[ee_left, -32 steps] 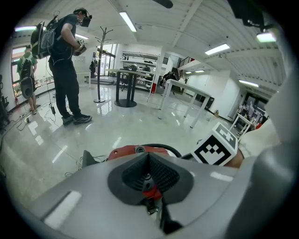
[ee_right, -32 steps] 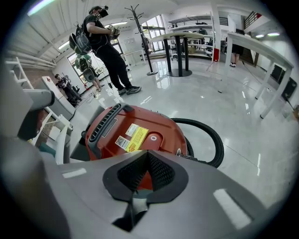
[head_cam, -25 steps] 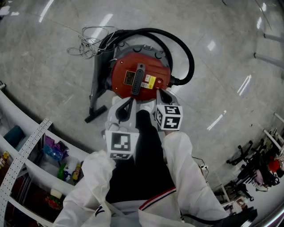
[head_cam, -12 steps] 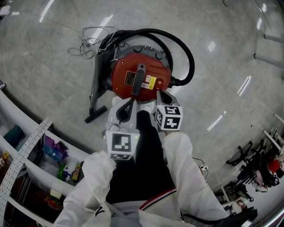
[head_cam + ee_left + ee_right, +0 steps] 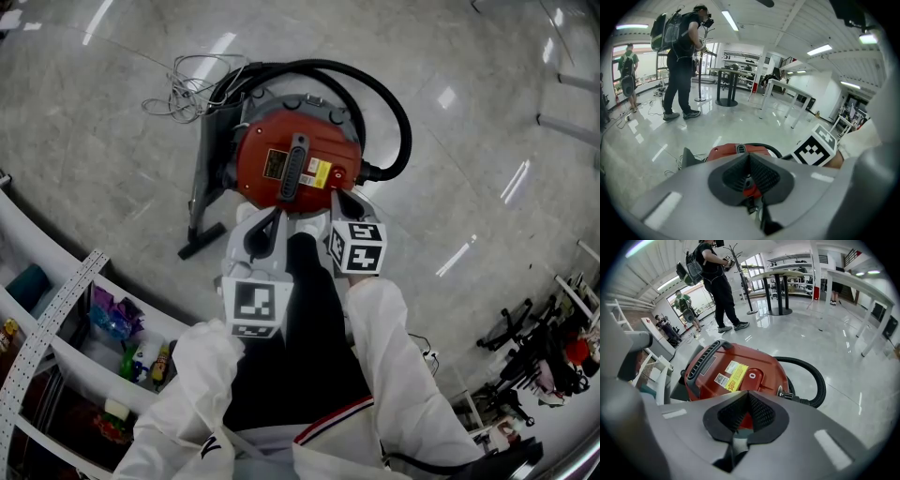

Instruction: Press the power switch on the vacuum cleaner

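A red canister vacuum cleaner [image 5: 295, 167] stands on the shiny floor, its black hose [image 5: 394, 112] looping round its far side. On its top are a dark handle [image 5: 293, 169], yellow stickers and a red switch panel [image 5: 752, 376] with a white mark. My left gripper [image 5: 272, 217] hovers at the vacuum's near edge, jaws together. My right gripper [image 5: 337, 199] is beside it at the near right edge, also shut with nothing held. In the left gripper view, the left gripper [image 5: 749, 157] points low over the vacuum [image 5: 738, 149]. The right gripper [image 5: 748, 394] is just short of the vacuum's top [image 5: 733, 369].
A tangle of grey cord [image 5: 187, 80] lies beyond the vacuum's left side, and its dark wand and floor nozzle [image 5: 200, 211] lie to the left. White shelves [image 5: 56, 314] with small items stand at the near left. People [image 5: 682, 61] and tables [image 5: 729, 84] are farther off.
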